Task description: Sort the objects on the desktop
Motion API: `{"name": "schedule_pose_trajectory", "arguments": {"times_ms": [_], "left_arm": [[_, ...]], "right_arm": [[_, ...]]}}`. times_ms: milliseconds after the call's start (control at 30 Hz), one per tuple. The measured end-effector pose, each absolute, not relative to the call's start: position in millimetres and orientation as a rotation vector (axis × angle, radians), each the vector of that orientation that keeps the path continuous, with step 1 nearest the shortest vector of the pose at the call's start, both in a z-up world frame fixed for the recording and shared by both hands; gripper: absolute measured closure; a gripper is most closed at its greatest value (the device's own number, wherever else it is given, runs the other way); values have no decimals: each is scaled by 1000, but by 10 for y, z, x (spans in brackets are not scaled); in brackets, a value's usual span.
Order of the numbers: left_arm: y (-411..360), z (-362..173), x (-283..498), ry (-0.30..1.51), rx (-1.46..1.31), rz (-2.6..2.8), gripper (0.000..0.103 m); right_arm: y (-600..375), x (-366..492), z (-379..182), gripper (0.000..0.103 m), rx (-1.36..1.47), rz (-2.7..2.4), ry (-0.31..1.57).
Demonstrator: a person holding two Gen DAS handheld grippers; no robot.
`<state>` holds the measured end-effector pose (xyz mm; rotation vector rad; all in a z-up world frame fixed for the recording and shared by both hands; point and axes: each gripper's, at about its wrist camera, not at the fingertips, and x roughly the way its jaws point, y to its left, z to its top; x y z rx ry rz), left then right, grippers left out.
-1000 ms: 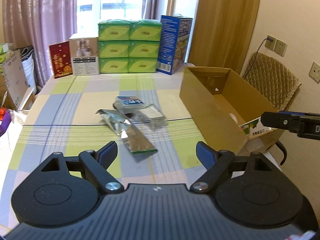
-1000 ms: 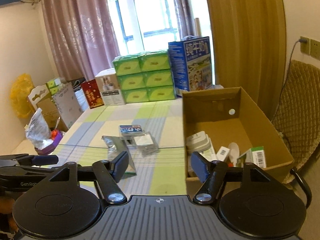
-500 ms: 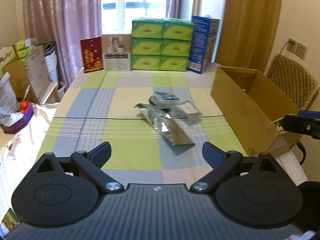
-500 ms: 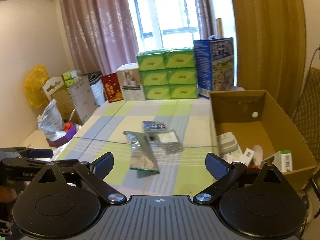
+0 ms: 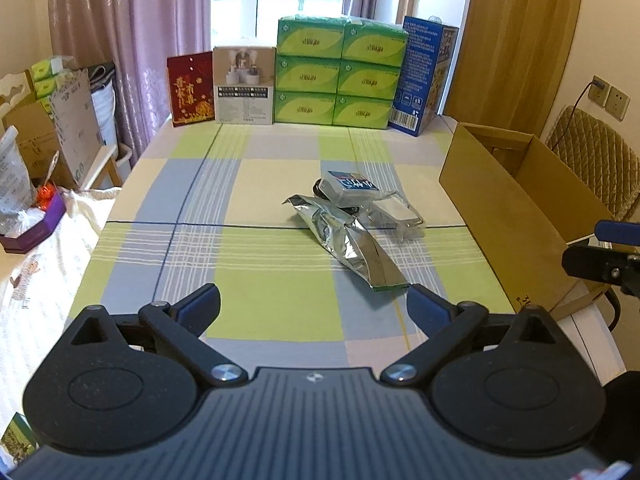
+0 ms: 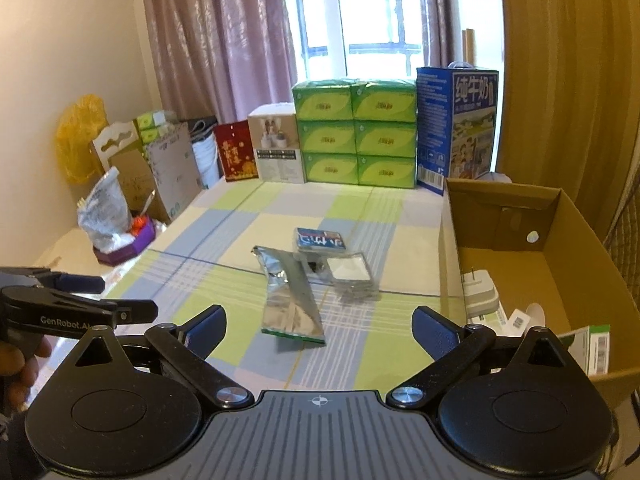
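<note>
Along the far edge of the checked tablecloth [image 5: 256,280] stand a red card [image 5: 191,88], a white product box [image 5: 245,85], six stacked green tissue packs [image 5: 338,71] and a tall blue milk carton [image 5: 424,74], all well behind the clutter to be sorted. That clutter sits mid-table: a silver foil pouch [image 5: 352,246] lies flat, its far end touching a small blue-labelled box [image 5: 351,186] and a clear packet with a white pad [image 5: 396,216]; something dark beneath them is too covered to make out. Nothing stands between either gripper and this pile. At the right edge an open cardboard box [image 6: 520,236] holds a white plug adapter [image 6: 480,294], barcoded packets and a green-edged carton [image 6: 588,346], partly cut off by the near wall. The left gripper [image 5: 314,308] and right gripper [image 6: 318,326] hang above the near table, fingers spread wide, holding nothing.
</note>
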<state>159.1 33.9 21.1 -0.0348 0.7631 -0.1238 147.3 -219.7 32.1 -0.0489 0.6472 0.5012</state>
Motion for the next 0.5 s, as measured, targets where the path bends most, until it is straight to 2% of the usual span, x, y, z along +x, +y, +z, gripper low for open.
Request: {"name": "schedule_pose_trajectory", "arguments": {"times_ms": [367, 433, 500], "left_arm": [[243, -69, 2142, 831, -77, -161, 5], [217, -130, 2254, 837, -83, -168, 5], [194, -195, 2366, 843, -87, -176, 5]], "right_arm": [[-2088, 2045, 178, 7, -139, 509, 668], [-2058, 2186, 129, 13, -133, 521, 687], [-2040, 2360, 82, 25, -112, 536, 725]]}}
